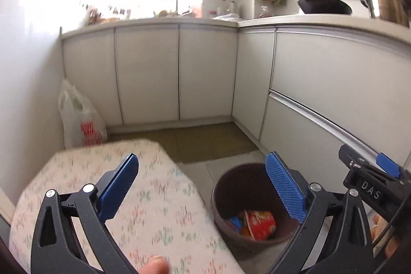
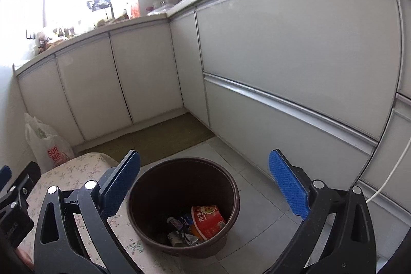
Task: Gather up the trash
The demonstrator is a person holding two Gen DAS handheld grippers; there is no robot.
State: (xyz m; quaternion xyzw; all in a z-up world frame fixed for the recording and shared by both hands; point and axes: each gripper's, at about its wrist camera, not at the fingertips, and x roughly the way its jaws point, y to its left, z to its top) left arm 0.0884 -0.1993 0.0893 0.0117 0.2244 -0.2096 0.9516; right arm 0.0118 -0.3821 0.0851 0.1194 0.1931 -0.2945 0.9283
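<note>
On the tiled kitchen floor (image 2: 257, 197) the brown bin (image 2: 183, 199) stands upright, mouth up, both grippers (image 1: 203, 186) (image 2: 205, 186) spread wide, empty

Small wrappers (image 2: 179, 230) deep in the brown bin (image 2: 143, 197) — unreadable; floral cloth (image 1: 143, 197) motion-blurred, cut off below

Brown bin (image 2: 183, 204) upright on floor, red noodle cup (image 2: 208, 222) tilted inside.

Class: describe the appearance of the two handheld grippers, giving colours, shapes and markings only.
Left gripper and right gripper match: black curved arms with silver rivets, and flat blue fingers with a textured grid. The right gripper's body is lettered "DAS".
</note>
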